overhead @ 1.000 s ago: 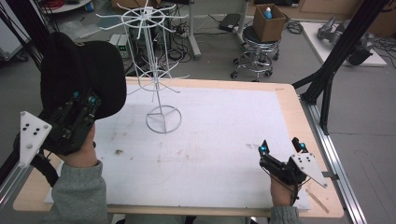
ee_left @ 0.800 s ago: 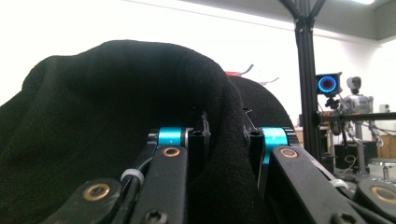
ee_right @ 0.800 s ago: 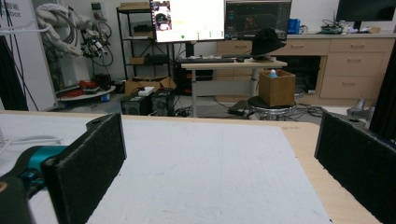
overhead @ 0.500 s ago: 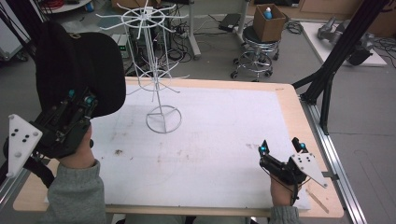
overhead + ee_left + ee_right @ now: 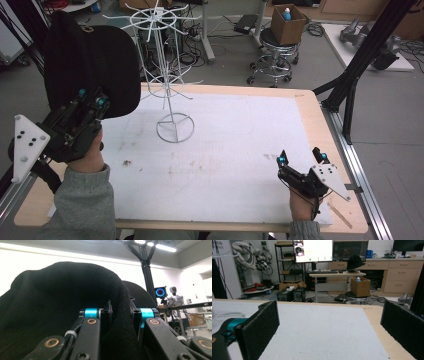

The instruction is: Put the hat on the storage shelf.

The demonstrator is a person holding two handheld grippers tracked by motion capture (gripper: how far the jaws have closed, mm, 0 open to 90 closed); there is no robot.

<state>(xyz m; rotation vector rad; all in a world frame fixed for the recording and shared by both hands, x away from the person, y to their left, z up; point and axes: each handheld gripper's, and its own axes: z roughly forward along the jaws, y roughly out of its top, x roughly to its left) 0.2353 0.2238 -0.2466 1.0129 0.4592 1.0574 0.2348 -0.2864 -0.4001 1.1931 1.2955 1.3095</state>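
A black hat (image 5: 90,60) hangs in the air at the far left, above the table's left edge, and its dark cloth (image 5: 62,302) rises over the jaws in the left gripper view. My left gripper (image 5: 91,96) is shut on the hat's rim, a fold of cloth pinched between its jaws. A white wire rack (image 5: 167,75) stands on the table just right of the hat, apart from it. My right gripper (image 5: 300,157) rests low near the table's front right corner, open, with nothing between its black pads (image 5: 259,325).
A white mat (image 5: 225,150) covers most of the wooden table (image 5: 312,115). Black frame struts (image 5: 360,60) rise at the right. Beyond the far edge stand a stool with a cardboard box (image 5: 287,22), cables and desks.
My left hand has carried the hat slightly left and down toward me. The right hand has not moved.
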